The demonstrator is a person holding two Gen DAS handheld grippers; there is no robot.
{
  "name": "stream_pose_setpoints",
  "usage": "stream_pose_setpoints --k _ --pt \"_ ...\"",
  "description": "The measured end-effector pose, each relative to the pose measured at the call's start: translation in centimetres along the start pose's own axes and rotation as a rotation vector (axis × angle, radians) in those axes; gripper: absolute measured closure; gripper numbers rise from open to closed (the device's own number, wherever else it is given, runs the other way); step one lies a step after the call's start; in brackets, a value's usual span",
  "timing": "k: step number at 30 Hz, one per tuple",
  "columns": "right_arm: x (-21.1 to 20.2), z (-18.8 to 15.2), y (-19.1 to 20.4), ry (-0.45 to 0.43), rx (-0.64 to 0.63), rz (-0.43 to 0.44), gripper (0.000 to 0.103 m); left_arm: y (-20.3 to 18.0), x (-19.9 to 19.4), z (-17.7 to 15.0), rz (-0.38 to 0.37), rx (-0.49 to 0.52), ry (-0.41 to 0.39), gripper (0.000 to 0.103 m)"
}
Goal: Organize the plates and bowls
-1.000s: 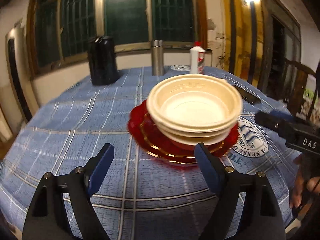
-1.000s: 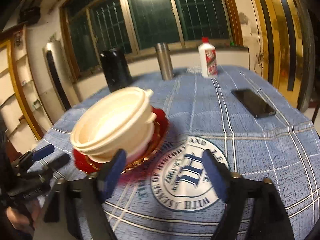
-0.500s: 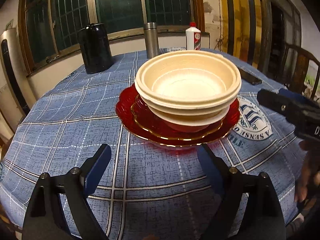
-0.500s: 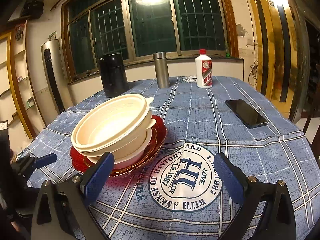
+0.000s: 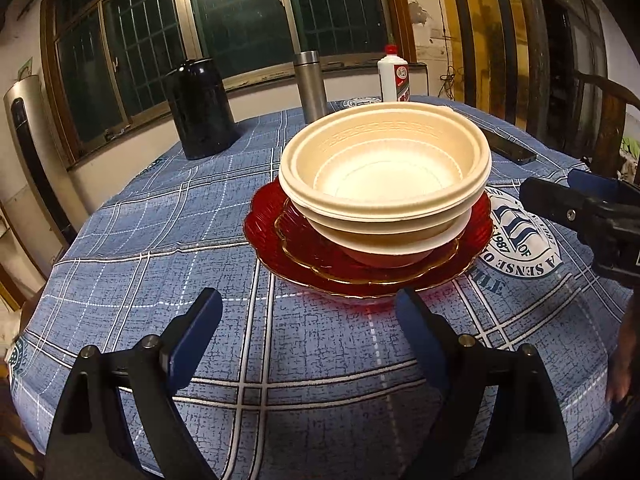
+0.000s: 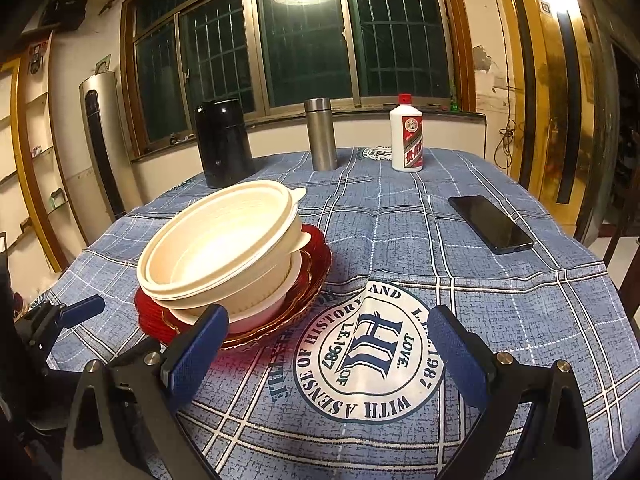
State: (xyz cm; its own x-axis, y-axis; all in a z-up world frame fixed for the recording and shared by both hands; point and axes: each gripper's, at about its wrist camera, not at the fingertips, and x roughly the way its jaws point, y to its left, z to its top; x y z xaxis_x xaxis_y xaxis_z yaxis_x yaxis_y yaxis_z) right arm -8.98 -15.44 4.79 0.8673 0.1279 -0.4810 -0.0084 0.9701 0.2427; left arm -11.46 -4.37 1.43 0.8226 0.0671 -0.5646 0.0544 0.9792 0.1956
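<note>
On the blue plaid tablecloth (image 5: 168, 240), near the middle of the table, I see the whole stack: cream bowls (image 5: 384, 168) nested one inside another, sitting in a white bowl (image 5: 384, 242), which rests on a small red plate (image 5: 316, 252) with a gold rim, itself lying on a larger red plate (image 5: 264, 224). From my right wrist camera the same cream bowls (image 6: 224, 248) lean a little toward the near left, and the red plates (image 6: 316, 256) show beneath them.

My left gripper (image 5: 308, 320) hangs just near of the stack with its blue pads spread wide, gripping nothing, not touching the plates. My right gripper (image 6: 332, 336) is likewise spread wide and empty; its left pad sits in front of the plate rim in that view, and I cannot tell whether it touches. It hovers over the round printed emblem (image 6: 368, 348) to the right of the stack. In the left view, the right gripper (image 5: 568, 212) appears at the right edge.

Far across the table stand a black canister (image 6: 224, 144), a steel flask (image 6: 320, 134) and a white bottle (image 6: 408, 138) with a red cap. A dark phone (image 6: 490, 224) lies flat on the far right.
</note>
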Motion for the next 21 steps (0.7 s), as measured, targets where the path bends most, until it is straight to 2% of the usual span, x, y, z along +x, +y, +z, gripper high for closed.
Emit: stream_pose_setpoints --k 21 --pt "0.24 0.03 -0.17 0.012 0.009 -0.012 0.002 0.10 -0.15 -0.30 0.023 0.011 -0.008 0.014"
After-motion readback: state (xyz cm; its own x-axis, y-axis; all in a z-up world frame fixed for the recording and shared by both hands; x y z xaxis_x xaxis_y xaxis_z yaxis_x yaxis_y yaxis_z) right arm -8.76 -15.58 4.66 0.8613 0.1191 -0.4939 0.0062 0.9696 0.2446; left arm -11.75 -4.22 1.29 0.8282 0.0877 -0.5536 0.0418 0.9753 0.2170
